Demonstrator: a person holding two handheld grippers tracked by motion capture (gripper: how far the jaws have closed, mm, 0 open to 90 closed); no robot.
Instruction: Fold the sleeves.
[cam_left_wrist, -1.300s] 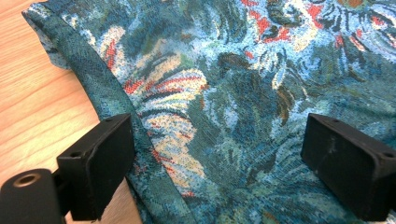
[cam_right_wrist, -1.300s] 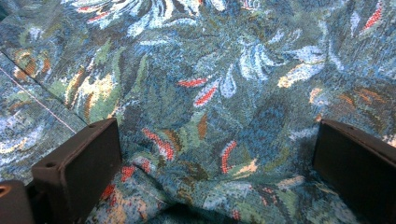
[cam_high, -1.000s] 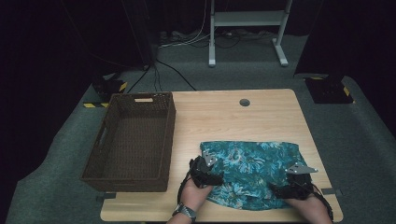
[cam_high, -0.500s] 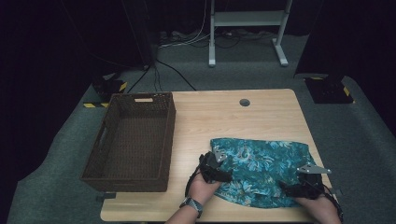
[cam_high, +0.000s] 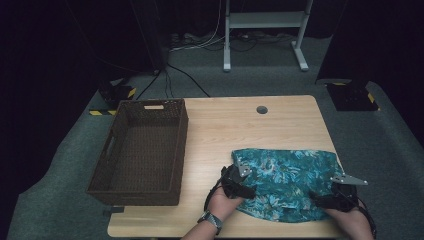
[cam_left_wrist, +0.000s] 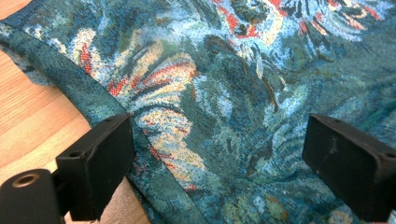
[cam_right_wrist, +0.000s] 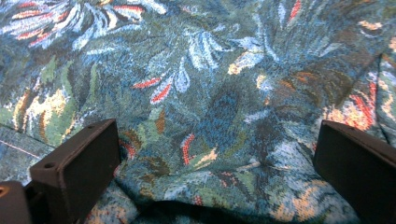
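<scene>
The floral-print garment lies flat on the near right part of the wooden table, apart from the empty wicker basket. It is judged light, limp and woven, best pinched at its hemmed edge. The left gripper and right gripper both stand wide open, grasping nothing.

From my high view the room is dim, only the light wooden table evenly lit from above. My gripper views are bright; the teal floral-print cloth is sharp, its near edges slightly soft.
</scene>
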